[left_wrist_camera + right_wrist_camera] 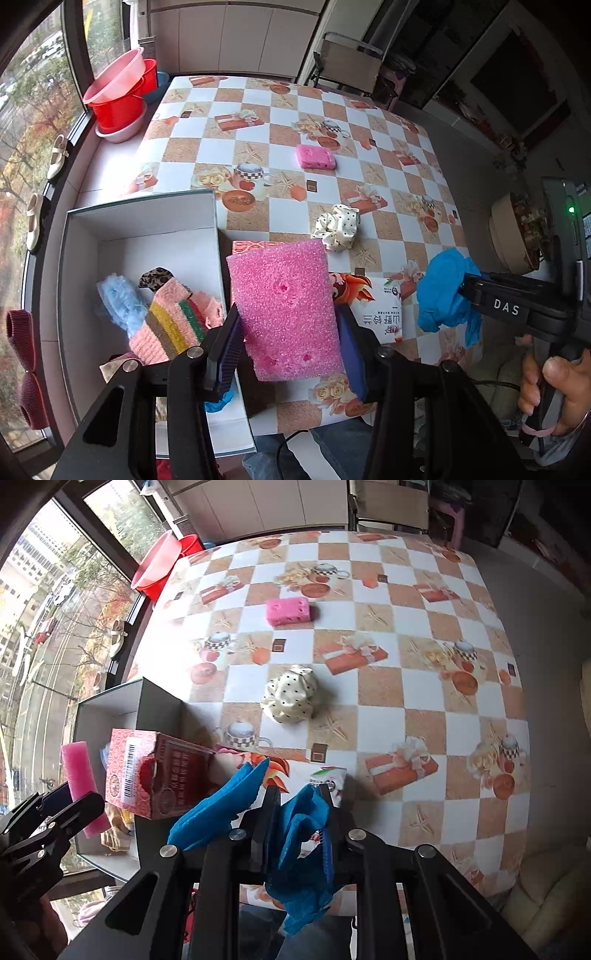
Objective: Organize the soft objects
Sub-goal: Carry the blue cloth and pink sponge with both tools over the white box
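My left gripper [286, 314] is shut on a large pink sponge [286, 306], held upright just right of the white box [88, 240]; the same sponge [79, 775] shows edge-on in the right wrist view. Inside the box lie a fluffy blue piece [120, 302] and a striped knitted cloth [171, 321]. My right gripper [298, 801] is shut on a blue cloth [303, 827], which hangs crumpled from its fingers; from the left wrist view this blue cloth [443, 291] hangs over the table's near right part. A second pink sponge [316, 157] and a cream polka-dot scrunchie [336, 225] lie on the table.
A red carton [159, 775] stands by the box's right wall. A white printed packet [376, 306] lies near the front edge of the checked tablecloth [388, 170]. Red and pink basins [118, 96] are stacked on the window ledge at far left. A person's hand [554, 387] grips the right tool.
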`<state>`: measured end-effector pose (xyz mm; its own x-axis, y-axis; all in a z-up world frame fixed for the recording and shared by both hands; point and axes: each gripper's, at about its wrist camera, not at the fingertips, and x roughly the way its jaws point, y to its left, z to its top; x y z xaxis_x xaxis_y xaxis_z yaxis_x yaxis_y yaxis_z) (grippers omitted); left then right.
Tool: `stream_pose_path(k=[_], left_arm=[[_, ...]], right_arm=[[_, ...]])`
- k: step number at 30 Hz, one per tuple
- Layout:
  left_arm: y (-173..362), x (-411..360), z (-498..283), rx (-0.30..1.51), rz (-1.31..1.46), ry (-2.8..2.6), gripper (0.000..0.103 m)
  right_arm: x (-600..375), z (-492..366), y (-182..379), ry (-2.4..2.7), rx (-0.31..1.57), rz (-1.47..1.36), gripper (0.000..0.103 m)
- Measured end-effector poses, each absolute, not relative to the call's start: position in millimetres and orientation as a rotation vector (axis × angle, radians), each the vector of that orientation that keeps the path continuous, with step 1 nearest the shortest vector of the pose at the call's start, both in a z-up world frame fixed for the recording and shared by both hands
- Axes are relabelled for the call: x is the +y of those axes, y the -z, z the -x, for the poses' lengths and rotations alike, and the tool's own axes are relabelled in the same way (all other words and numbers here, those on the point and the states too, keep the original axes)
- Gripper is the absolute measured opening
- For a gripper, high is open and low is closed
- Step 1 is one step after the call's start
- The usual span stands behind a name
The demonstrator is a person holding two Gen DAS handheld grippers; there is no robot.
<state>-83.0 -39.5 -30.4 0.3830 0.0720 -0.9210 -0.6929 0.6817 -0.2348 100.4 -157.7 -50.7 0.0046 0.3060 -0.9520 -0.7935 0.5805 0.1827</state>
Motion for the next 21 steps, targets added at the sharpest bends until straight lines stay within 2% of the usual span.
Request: stream_pose_path(k=[21], left_arm=[[51.0, -9.0, 190.8, 1.039, 0.806, -0.731, 0.052]], right_arm=[[-61.4, 13.8, 16.4, -1.185, 1.165, 0.702, 0.021]])
